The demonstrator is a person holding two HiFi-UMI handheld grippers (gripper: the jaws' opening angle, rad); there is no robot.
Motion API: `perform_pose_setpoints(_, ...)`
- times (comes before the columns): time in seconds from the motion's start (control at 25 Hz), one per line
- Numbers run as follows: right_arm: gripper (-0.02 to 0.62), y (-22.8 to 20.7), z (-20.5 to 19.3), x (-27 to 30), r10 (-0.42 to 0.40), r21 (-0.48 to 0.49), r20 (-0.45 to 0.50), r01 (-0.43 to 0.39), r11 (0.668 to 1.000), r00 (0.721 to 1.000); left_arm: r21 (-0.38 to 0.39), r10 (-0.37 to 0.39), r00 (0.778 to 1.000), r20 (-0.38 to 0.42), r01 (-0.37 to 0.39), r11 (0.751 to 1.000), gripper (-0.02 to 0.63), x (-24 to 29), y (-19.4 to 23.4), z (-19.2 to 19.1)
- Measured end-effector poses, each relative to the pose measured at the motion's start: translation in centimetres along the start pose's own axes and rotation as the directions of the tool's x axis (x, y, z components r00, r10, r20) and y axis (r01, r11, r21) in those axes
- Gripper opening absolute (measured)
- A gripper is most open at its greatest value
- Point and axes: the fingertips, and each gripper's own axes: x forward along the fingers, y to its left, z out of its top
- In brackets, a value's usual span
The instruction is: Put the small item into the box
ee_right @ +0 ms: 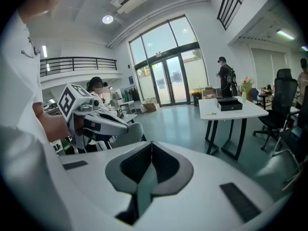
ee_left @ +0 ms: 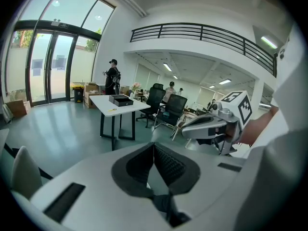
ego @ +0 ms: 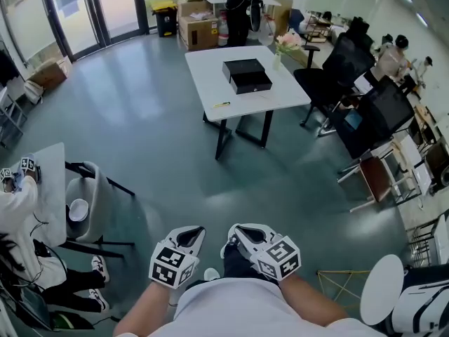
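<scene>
A black box (ego: 246, 75) stands open on a white table (ego: 210, 69) far ahead across the floor. A small yellow item (ego: 222, 104) lies near that table's front edge. Both grippers are held close to my body, far from the table. The left gripper (ego: 193, 232) and the right gripper (ego: 237, 232) are both shut with nothing between the pads. In the left gripper view the left gripper (ee_left: 154, 144) points toward the box (ee_left: 121, 100) and the item (ee_left: 111, 110). In the right gripper view the right gripper (ee_right: 152, 143) shows the box (ee_right: 230, 103) at the right.
Grey-green floor lies between me and the table. Black office chairs (ego: 330, 69) stand right of it, with a flower vase (ego: 280, 48) at its far corner. A person (ego: 238, 5) and cardboard boxes (ego: 198, 27) are behind it. A seated person (ego: 17, 209) and white chair (ego: 88, 202) are at my left.
</scene>
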Motion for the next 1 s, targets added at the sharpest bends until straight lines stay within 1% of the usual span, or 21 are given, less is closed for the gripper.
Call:
perform_pose_setpoints(0.16, 0.017, -2.1, 1.4, 2.4, 0.024, 0.007, 0.007, -0.024, 1.000, 1.000, -0.011, 0.021, 0.999, -0.026, -0.022, 1.000, 0.017, 1.4, 2.2, 0.7)
perform_pose_setpoints(0.28, 0.017, -4.9, 3.0, 3.9, 0.036, 0.007, 0.023, -0.036, 0.999, 0.999, -0.005, 0.036, 0.998, -0.048, -0.037, 0.999, 0.017, 3.6, 4.1, 2.2)
perform_pose_setpoints(0.36, 0.016, -7.3, 4.4, 4.6, 0.035, 0.002, 0.037, -0.035, 0.999, 0.999, 0.009, 0.042, 0.998, -0.041, -0.041, 0.999, 0.017, 5.6, 5.1, 4.4)
perform_pose_setpoints(0.52, 0.017, -12.7, 7.7, 5.2, 0.018, 0.009, 0.067, -0.018, 1.000, 0.998, 0.048, 0.025, 1.000, 0.000, -0.025, 0.999, 0.017, 9.8, 5.8, 10.6)
perform_pose_setpoints(0.68, 0.017, -17.3, 10.2, 5.0, 0.006, 0.008, 0.091, -0.007, 1.000, 0.996, 0.082, -0.002, 1.000, -0.006, 0.002, 0.997, 0.017, 14.0, 6.0, 14.6)
perform_pose_setpoints(0.88, 0.017, -23.5, 10.4, 5.1, -0.027, 0.038, 0.098, 0.023, 0.999, 0.995, 0.111, -0.023, 0.999, -0.041, 0.027, 0.993, 0.017, 19.8, 6.2, 16.8)
perform_pose_setpoints(1.0, 0.017, -26.3, 9.8, 5.2, -0.048, 0.072, 0.090, 0.042, 0.997, 0.995, 0.133, -0.054, 0.996, -0.074, 0.063, 0.989, 0.017, 22.6, 5.5, 17.2)
